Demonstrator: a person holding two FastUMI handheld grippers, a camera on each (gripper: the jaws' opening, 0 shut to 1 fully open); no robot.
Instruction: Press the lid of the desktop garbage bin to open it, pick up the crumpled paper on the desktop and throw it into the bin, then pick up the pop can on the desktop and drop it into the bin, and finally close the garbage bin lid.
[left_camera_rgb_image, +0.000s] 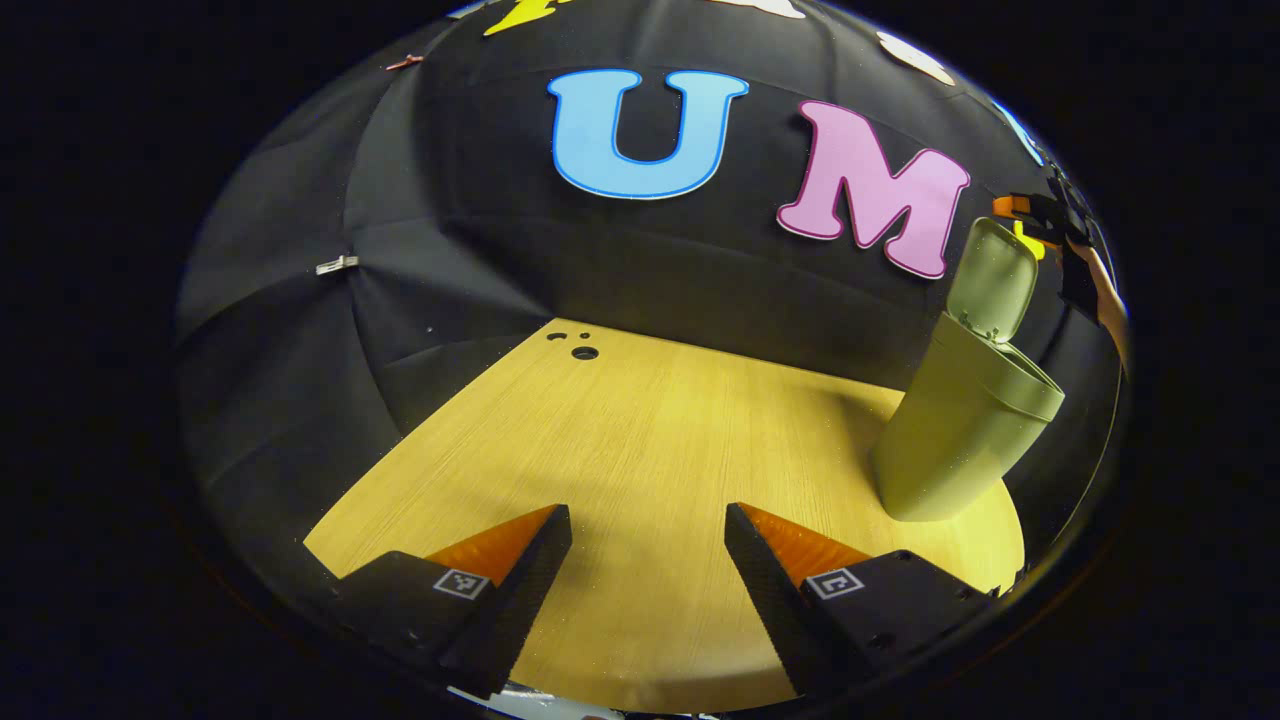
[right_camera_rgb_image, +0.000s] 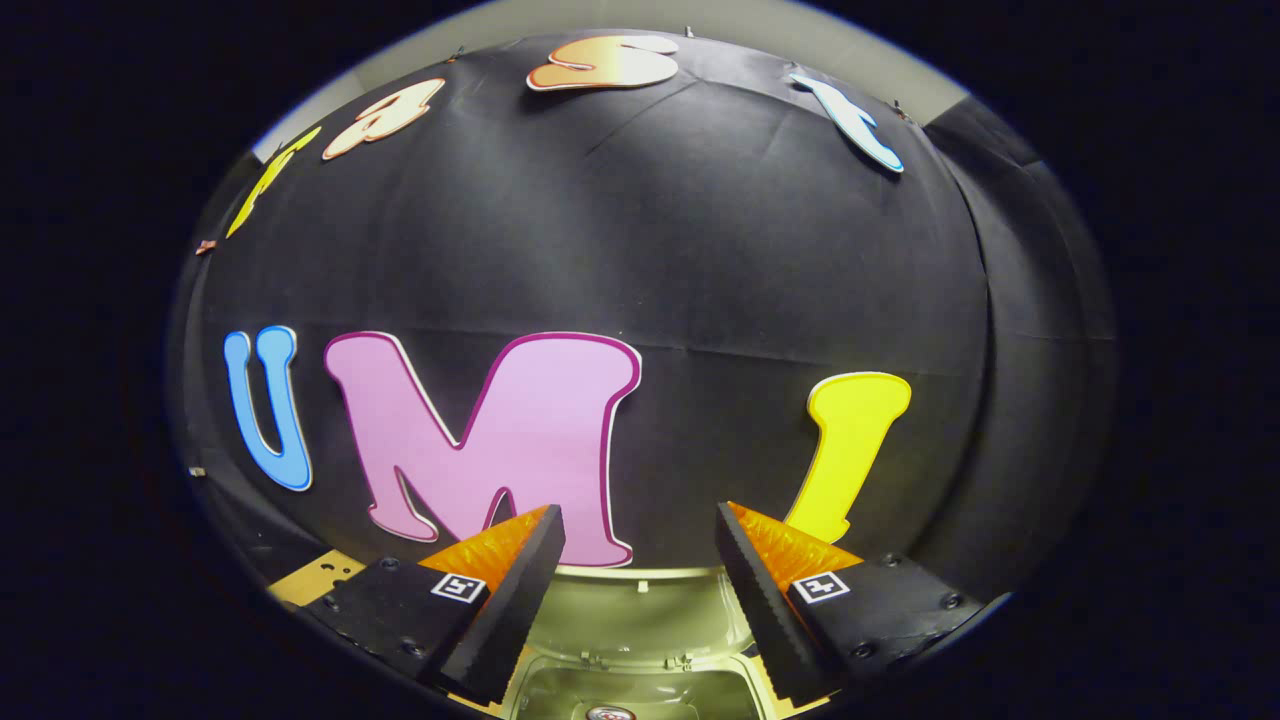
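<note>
An olive-green garbage bin (left_camera_rgb_image: 960, 430) stands on the wooden table (left_camera_rgb_image: 640, 420) at the right of the left gripper view, its lid (left_camera_rgb_image: 992, 282) tipped up and open. My left gripper (left_camera_rgb_image: 648, 510) hovers open over bare table, well left of the bin, with nothing between its fingers. The right gripper (left_camera_rgb_image: 1025, 215) hangs just above and behind the raised lid. In the right gripper view my right gripper (right_camera_rgb_image: 638, 510) is open and holds nothing. Below it are the lid's inner face (right_camera_rgb_image: 640, 610) and the bin's mouth (right_camera_rgb_image: 620, 690). A small round metal top (right_camera_rgb_image: 610, 713) shows inside, likely the pop can.
The black cloth wall closes off the table's far and left sides. Two small holes (left_camera_rgb_image: 584, 352) mark the table's far corner. A hand (left_camera_rgb_image: 1105, 300) holding the right gripper shows at the far right edge. A strip of table (right_camera_rgb_image: 315, 575) lies left of the bin.
</note>
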